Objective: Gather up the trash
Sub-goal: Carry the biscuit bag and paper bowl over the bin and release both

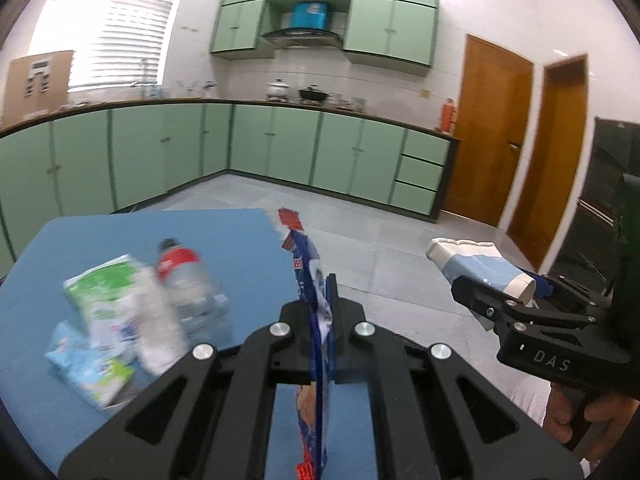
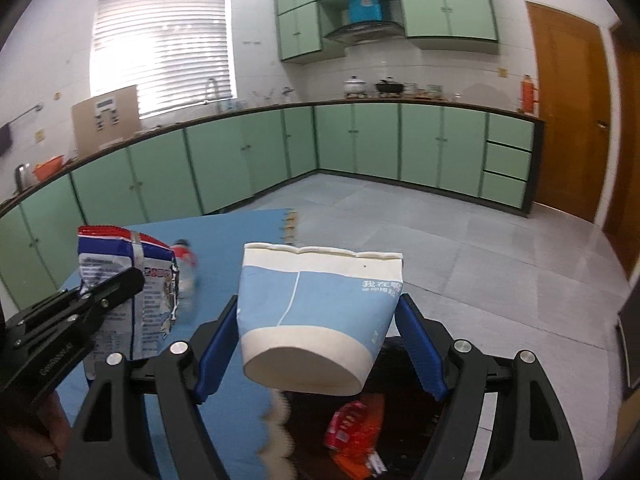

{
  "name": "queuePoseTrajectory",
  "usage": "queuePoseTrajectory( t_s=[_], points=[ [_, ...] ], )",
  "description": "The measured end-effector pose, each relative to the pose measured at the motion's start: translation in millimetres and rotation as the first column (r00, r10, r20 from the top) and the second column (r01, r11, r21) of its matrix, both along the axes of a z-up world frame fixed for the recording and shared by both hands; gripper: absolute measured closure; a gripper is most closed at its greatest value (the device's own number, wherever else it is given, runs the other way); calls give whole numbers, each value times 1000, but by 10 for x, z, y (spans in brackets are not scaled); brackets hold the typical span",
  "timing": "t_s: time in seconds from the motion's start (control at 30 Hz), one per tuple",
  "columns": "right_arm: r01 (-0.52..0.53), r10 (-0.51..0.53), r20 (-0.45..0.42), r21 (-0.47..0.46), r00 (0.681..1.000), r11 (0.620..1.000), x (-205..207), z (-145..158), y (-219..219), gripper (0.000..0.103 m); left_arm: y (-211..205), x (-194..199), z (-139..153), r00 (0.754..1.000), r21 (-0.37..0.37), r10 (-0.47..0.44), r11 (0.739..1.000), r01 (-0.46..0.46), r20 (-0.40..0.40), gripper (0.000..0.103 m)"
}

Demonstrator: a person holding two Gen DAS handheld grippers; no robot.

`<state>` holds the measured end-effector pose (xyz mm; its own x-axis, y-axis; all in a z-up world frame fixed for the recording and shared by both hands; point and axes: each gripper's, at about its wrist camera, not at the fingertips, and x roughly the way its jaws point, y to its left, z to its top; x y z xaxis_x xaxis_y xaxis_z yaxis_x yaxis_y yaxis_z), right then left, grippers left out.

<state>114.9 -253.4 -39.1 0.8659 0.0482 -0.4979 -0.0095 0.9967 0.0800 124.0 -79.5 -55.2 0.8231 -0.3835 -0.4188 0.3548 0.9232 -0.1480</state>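
Left fingers [image 1: 320,304] pinch the blue snack wrapper [image 1: 308,264]; right fingers [image 2: 320,332] clamp the flattened paper cup [image 2: 316,312] above the dark bin [image 2: 400,420] off the tabletop's [image 1: 224,236] right edge. Release should wait until each item hangs squarely over the bin.

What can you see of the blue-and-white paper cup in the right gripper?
The blue-and-white paper cup is squashed flat at its rim, which looks wavy and pressed shut. It has a pale blue body with cream bands at rim and base, a thin white line and small white print. It lies on its side, base toward the camera, clamped between the blue pads of the right gripper, lifted clear of the blue table. Below it sits a dark bin holding a red wrapper.
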Motion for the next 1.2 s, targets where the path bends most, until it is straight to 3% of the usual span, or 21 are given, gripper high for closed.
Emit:
queuePoseTrajectory(
  t_s=[0.37, 0.67, 0.7, 0.73, 0.8, 1.2],
  points=[
    [159, -159, -20, -6, 987, 987, -62, -111, -865, 28, -976, 344, -276, 984, -20, -175, 984, 175, -22, 101],
    [201, -199, -91, 6, 976, 980, 59, -469, -1170, 28, -1196, 628, -676, 975, -26, -199, 980, 197, -103, 98],
    [201, -200, -94, 8, 975, 979, 67, -481, -1191, 28, -1178, 664, -676, 974, -32, -198, 980, 196, -111, 91],
    [202, -201, -97, 9, 975, 979, 77, -498, -1201, 28, -1185, 690, -703, 972, -35, -197, 980, 194, -126, 72],
    [203, -201, -102, 14, 974, 979, 104, -524, -1221, 28, -1189, 727, -697, 973, -43, -194, 981, 190, -125, 52],
    [180, -177, -161, 4, 971, 984, 332, -718, -1203, 25, -981, 729, -562, 988, -30, -130, 991, 128, -88, 37]
  ],
)
